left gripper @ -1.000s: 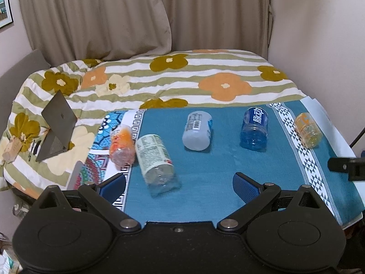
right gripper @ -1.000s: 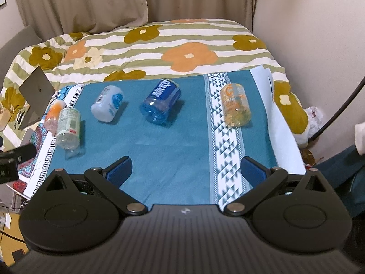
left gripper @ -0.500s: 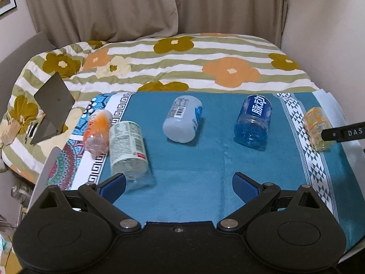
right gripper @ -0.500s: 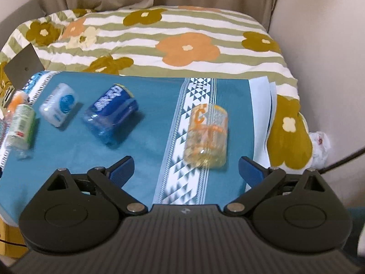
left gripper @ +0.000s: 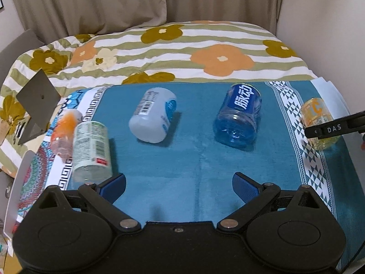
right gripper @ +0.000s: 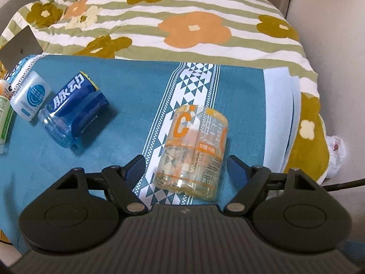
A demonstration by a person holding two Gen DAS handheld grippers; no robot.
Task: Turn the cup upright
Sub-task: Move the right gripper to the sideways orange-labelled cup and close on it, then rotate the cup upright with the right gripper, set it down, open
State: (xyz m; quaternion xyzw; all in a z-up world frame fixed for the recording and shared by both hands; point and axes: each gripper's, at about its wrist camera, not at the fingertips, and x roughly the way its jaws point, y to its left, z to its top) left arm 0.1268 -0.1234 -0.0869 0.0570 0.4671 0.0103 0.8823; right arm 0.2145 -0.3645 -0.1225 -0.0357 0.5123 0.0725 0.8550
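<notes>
The right gripper [right gripper: 186,167] is spread wide around the orange cup [right gripper: 194,150], its blue fingers [right gripper: 135,165] on either side and not touching; the housing hides the cup's near end. The cup lies on its side on the blue cloth [right gripper: 127,86], long axis pointing away from the camera. The left gripper [left gripper: 179,186], also spread, holds nothing; its finger hides the corner of a green-labelled bottle [left gripper: 91,147].
</notes>
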